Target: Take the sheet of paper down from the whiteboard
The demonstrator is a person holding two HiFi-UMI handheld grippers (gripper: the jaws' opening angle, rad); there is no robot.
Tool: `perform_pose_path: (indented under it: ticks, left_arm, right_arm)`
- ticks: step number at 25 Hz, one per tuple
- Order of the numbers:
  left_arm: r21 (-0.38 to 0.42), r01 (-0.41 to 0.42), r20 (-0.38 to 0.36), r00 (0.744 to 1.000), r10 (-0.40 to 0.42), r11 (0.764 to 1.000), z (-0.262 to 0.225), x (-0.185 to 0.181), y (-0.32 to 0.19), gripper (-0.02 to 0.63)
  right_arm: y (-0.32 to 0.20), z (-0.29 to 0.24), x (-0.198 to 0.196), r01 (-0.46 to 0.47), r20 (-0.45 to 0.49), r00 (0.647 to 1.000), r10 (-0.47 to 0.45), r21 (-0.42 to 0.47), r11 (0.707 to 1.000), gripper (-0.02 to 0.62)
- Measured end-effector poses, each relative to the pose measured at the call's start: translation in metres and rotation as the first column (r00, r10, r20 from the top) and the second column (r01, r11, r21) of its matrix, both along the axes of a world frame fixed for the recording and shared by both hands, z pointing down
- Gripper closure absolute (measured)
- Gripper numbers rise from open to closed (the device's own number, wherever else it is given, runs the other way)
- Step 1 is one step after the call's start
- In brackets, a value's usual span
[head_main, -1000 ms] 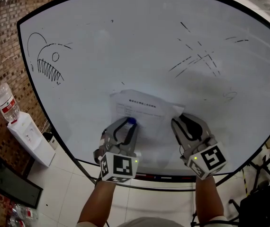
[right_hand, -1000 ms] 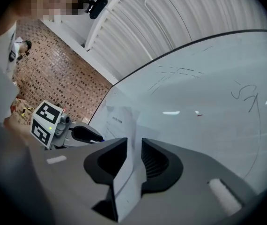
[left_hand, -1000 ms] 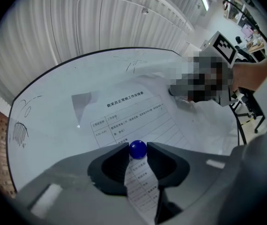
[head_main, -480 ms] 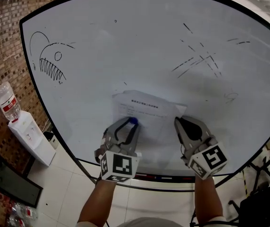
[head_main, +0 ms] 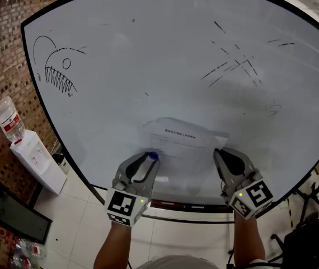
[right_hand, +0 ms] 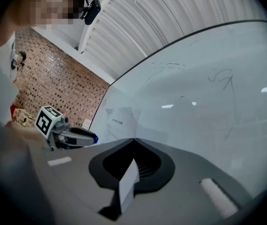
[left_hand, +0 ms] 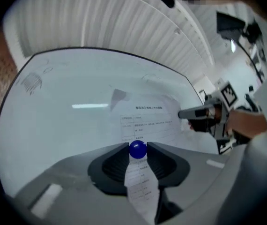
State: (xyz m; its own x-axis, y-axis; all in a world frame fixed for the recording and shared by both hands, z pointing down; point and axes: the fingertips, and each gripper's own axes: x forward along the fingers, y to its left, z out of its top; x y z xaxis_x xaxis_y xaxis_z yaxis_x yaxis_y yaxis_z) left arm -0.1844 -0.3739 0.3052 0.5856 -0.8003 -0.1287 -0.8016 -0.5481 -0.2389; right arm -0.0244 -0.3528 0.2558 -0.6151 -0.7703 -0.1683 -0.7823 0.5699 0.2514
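A: So, nearest first: what are the two grippers doing?

B: The left gripper (left_hand: 137,146) has its jaws closed on a blue ball (left_hand: 137,150) at the tips, and a strip of the sheet runs down through the hollow behind it. The right gripper (right_hand: 133,139) has its tips together, pinching a white edge of the sheet.

A: And the sheet of paper (head_main: 184,144) itself?

B: White, printed in black, with a short heading line on top and rows of small text like a table beneath. It lies against the lower middle of the whiteboard (head_main: 148,55), slightly tilted. The left gripper is at its lower left edge and the right one at its right edge.

A: Anything further up the board?

B: A toothy fish sketch (head_main: 59,72) at the upper left, and crossed black strokes (head_main: 235,66) at the upper right. Beyond the board's left edge there is a brick wall (head_main: 3,55) and a water dispenser (head_main: 33,161).
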Motion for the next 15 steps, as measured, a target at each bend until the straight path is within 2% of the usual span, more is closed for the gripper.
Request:
perform_pose_path:
  ticks: [2,5,9,15]
  left_arm:
    - [-0.091,-0.063,-0.145,0.988,0.05,0.994,0.018,-0.008,0.004,0.477]
    - [-0.188,-0.103,-0.256,0.965,0.052,0.977,0.052,-0.02,0.011,0.478]
    - [-0.277,-0.147,-0.36,0.932,0.039,0.949,0.089,-0.032,0.026,0.479]
    - [-0.377,-0.192,-0.415,0.91,0.02,0.906,0.137,-0.044,0.055,0.477]
  right_arm:
    - [0.006,0.019,0.008,-0.005,0.015,1.0,0.006,-0.044,0.999,0.588]
    - [0.018,0.049,0.017,0.003,0.021,1.0,-0.001,-0.1,0.995,0.588]
    - [0.038,0.077,0.027,0.043,0.068,0.997,-0.034,-0.141,0.989,0.588]
    - [0.055,0.128,0.046,0.045,0.119,0.993,-0.018,-0.228,0.973,0.588]
